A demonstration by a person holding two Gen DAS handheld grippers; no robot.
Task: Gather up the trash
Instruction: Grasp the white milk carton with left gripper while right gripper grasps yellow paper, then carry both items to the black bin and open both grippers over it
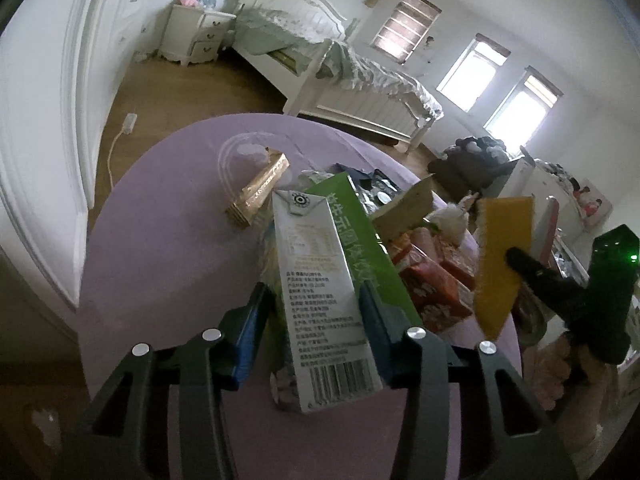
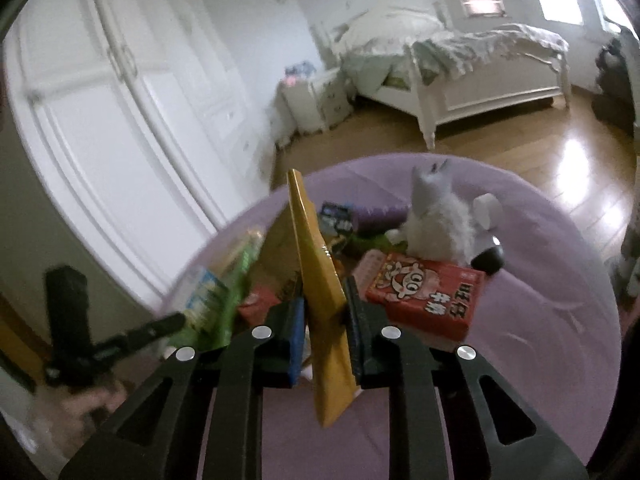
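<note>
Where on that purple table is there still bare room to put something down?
The purple table is bare along its left side, beside the gold wrapped packet, and on the near right past the red box. The middle is crowded with cartons, wrappers and a white plush toy.

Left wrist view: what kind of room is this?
Most likely a home bedroom: an unmade white bed, a nightstand beside it and white wardrobe doors. The trash lies on a round table with a purple cloth.

Both wrist views close, sharing table point(image 1: 160, 240)
</note>
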